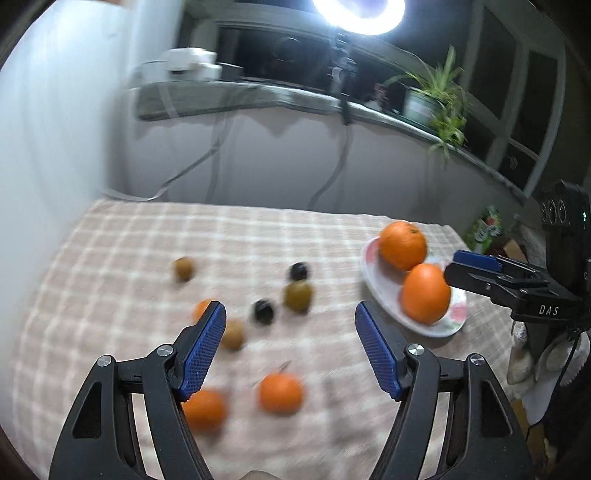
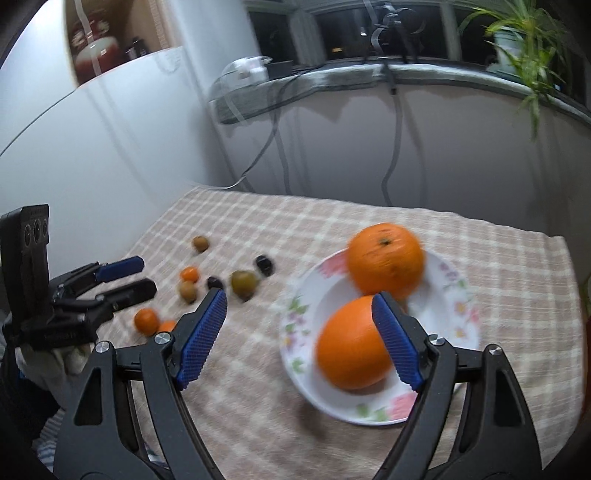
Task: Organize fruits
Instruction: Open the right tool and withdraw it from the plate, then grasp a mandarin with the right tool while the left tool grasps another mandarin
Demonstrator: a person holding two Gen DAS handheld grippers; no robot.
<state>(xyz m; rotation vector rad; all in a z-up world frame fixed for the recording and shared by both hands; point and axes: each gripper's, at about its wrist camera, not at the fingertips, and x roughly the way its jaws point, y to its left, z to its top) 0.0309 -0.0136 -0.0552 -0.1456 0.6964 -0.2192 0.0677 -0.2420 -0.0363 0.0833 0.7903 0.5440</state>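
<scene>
A floral white plate (image 2: 448, 291) holds two big oranges (image 2: 386, 260) (image 2: 351, 343); it also shows in the left wrist view (image 1: 373, 284). Small tangerines (image 1: 280, 392) (image 1: 205, 410), green-brown fruits (image 1: 298, 295) (image 1: 232, 334) and dark plums (image 1: 263, 311) lie loose on the checked cloth. My left gripper (image 1: 290, 317) is open and empty above the loose fruit. My right gripper (image 2: 299, 304) is open and empty above the plate's near left side, its right finger in front of the nearer orange.
The checked tablecloth (image 1: 147, 236) covers the table. A grey sill with a potted plant (image 1: 432, 99), a ring light (image 1: 358, 14) and cables runs behind. A white fridge (image 2: 92, 147) stands left. A green carton (image 1: 484, 227) sits past the right edge.
</scene>
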